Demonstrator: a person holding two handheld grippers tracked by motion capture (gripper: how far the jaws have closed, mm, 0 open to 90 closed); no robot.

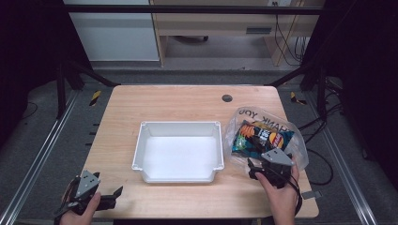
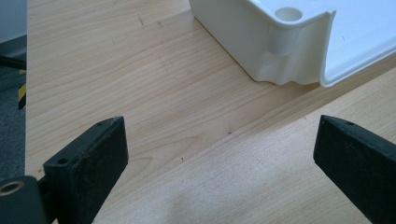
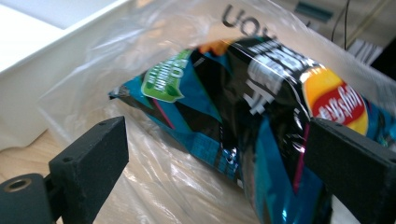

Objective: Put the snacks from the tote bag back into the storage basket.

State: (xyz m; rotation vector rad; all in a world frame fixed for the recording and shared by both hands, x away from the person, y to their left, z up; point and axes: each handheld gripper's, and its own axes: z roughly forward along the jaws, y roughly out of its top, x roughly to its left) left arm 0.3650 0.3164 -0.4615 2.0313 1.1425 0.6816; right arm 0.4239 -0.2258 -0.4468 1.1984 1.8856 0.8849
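A teal and black chip bag [image 1: 259, 137] with a red and yellow logo lies inside a clear plastic bag [image 1: 244, 116] printed with dark letters, on the right of the wooden table. My right gripper [image 1: 266, 165] is at the plastic bag's near edge. In the right gripper view the chip bag [image 3: 243, 107] lies under the clear plastic [image 3: 154, 56], and the right gripper [image 3: 215, 123] stands open around it, its left jaw apart from the packet. My left gripper [image 1: 114, 194] hovers open near the table's front left; the left gripper [image 2: 219, 123] has bare wood between its jaws.
A white, empty tray [image 1: 178, 124] sits mid-table, left of the plastic bag. Its near corner [image 2: 280, 46] shows ahead of the left gripper, and its side wall [image 3: 37, 60] stands left of the bag. A dark round hole [image 1: 227, 98] marks the table's far side.
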